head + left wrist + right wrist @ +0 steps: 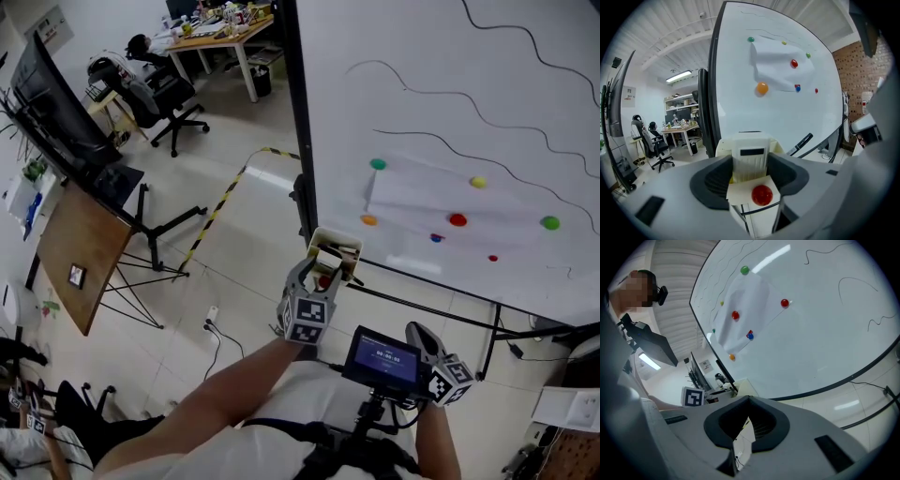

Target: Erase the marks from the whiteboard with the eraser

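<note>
The left claw (pixel 325 271) is closed on the eraser (pixel 336 249) at the lower left corner of the whiteboard (pixel 441 103), where wavy marks (pixel 487 117) are present, and the right claw (pixel 749 400) is shut and empty below the whiteboard.

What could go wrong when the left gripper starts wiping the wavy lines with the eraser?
The paper sheet and its magnets sit just below the wavy lines; a wide stroke might knock them off. The eraser sticks out far past the left gripper's jaws, so pressing may tilt it.
</note>
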{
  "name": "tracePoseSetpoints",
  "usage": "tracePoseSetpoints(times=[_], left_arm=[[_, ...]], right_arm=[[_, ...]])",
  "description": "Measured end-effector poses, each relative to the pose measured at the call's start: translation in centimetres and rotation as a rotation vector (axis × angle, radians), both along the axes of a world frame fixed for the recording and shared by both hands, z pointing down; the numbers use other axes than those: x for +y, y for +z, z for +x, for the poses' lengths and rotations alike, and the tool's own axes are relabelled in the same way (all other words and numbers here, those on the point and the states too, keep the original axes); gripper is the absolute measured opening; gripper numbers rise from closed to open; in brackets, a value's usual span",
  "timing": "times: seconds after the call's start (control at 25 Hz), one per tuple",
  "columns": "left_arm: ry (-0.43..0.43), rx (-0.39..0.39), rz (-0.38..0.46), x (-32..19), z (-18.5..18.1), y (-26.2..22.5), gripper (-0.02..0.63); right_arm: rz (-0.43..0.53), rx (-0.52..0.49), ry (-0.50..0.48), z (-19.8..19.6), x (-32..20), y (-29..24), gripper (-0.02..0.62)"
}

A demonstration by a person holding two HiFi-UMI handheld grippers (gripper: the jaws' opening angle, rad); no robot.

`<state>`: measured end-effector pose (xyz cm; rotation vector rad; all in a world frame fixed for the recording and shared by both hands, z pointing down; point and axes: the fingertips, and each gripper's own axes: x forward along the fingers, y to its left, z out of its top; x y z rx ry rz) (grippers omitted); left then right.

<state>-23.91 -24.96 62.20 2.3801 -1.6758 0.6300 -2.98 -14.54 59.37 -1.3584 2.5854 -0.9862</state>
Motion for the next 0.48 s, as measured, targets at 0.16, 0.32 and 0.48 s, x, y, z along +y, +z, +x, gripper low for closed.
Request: tracePoseSetpoints(times=[0.16,0.32,0.48], left_arm=[[-0.103,0.024,-0.056,-0.02,0.03,0.52,0.282],[-0.16,0.038,-0.048,-0.19,-0.2,0.61,0.284],[-0.207,0.047,-0.026,-0.49,-0.08,0.58,0.284]], right_arm=[[-0.005,0.001,-0.003,-0.14,-0.08,0.31,0.006],[-0.001,-0.001,-0.007,-0.43,-0.15,0.17,0.006],[-0.011,0.0,0.003,-0.06,-0.17,0.47,0.006]])
